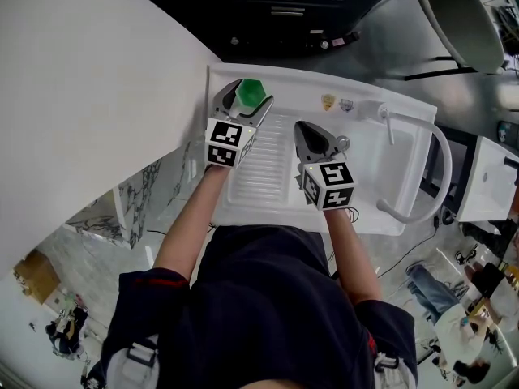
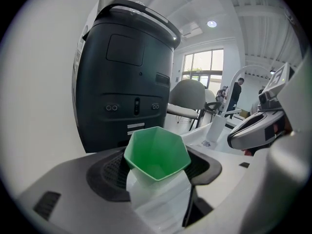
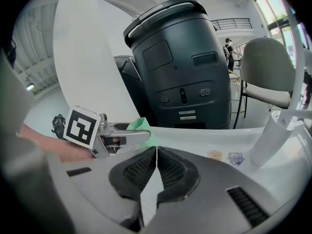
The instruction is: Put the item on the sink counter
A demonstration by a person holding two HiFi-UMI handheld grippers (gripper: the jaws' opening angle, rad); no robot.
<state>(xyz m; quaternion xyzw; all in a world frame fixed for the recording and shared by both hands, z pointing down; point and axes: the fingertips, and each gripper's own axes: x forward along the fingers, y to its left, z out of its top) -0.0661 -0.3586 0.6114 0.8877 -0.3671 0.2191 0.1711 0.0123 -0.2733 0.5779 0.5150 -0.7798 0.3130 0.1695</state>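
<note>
Jaws of the left gripper [image 2: 156, 182] clamp the green cup [image 2: 157, 152] upright between their pads, mouth up, over the sink counter [image 1: 292, 83] (touchdown unclear), so the set-down lies straight below them, while the right gripper [image 3: 156, 172] idles alongside, closed on nothing.

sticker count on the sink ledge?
2. A yellowish sticker and a bluish sticker sit side by side on the back ledge of the sink, just left of the faucet base. More may be hidden where the counter is covered.
</note>
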